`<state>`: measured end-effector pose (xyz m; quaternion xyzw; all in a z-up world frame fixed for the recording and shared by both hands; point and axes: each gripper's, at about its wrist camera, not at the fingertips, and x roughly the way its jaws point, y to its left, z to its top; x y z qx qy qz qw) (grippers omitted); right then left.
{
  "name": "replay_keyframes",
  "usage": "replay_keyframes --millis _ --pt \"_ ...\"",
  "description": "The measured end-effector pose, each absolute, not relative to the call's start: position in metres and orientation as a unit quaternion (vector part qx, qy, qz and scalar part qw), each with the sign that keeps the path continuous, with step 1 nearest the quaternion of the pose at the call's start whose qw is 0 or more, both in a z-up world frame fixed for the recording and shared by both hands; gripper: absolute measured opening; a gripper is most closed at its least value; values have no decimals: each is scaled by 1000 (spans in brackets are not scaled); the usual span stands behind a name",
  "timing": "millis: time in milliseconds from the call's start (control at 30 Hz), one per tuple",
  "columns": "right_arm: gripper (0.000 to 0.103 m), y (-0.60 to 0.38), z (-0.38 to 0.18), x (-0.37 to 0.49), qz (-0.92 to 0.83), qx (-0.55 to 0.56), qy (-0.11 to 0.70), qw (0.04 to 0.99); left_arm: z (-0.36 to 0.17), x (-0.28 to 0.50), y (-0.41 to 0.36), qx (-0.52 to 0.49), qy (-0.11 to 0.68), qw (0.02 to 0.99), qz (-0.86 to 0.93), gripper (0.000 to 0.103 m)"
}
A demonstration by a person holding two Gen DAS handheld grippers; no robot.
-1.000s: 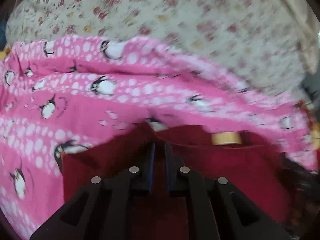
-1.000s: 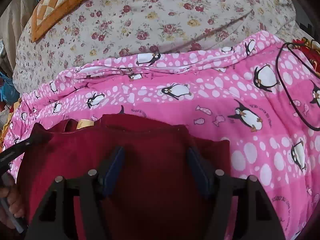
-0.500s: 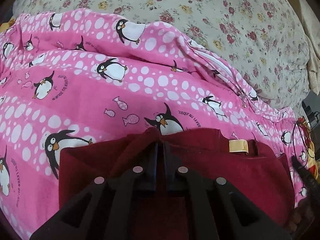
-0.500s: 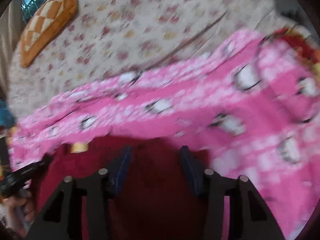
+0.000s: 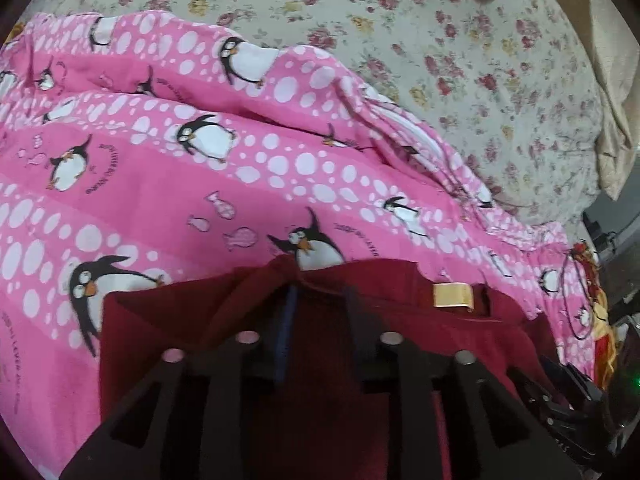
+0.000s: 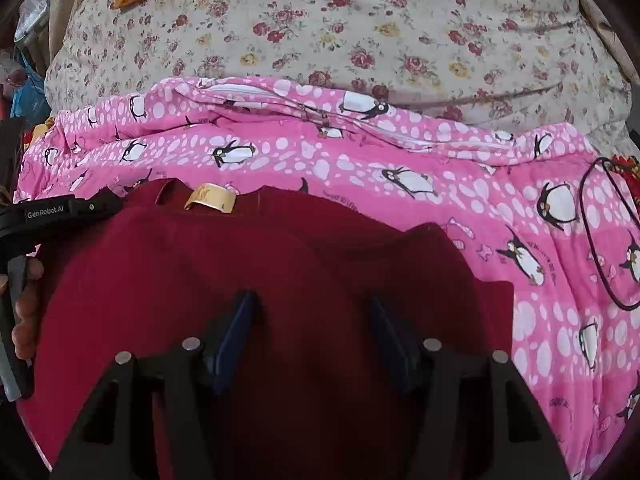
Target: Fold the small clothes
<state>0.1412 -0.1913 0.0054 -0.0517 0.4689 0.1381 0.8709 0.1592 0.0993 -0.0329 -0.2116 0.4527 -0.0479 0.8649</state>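
Dark red knit top lies spread on the pink penguin-print blanket, looks barely folded so far, left gripper just opening off the collar edge, right gripper opening wide over its middle, holding nothing.

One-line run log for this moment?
dark red garment flat on penguin blanket | left gripper opening at collar edge | right gripper opening, above garment

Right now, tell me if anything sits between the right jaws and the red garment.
Nothing visible does. The right gripper hangs directly over the red garment, jaws opening with only that cloth showing between them. The left gripper is off at the garment's far left edge, and the black cord lies on the pink blanket, clear of it.
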Motion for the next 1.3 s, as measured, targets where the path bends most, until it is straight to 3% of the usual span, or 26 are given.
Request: replay_keyframes --millis 100,200,433,600,733,833,900,1000,1300 --pt "66 -192 5 140 141 -50 467 871 -31 159 93 -205 449 867 -73 31" --pt "69 -193 4 139 146 -44 465 872 -29 159 83 -184 450 870 -81 38" --pt "70 -189 6 136 147 -43 459 875 -29 158 73 -146 453 877 -71 38" --pt "68 -199 41 108 148 2 411 900 -23 154 79 -160 449 876 -73 38" --pt "72 -197 57 69 167 -2 391 905 5 130 70 -144 405 900 -74 38" --pt "76 -193 40 62 131 -45 433 891 22 105 53 -123 373 913 -106 38" --pt "77 -197 20 64 112 -50 473 872 18 99 41 -103 385 909 -125 38" --pt "77 -197 28 59 109 -45 454 883 -15 106 21 -48 451 884 -113 39" --pt "77 -206 43 18 90 -23 407 909 -17 104 24 -60 435 891 -117 42"
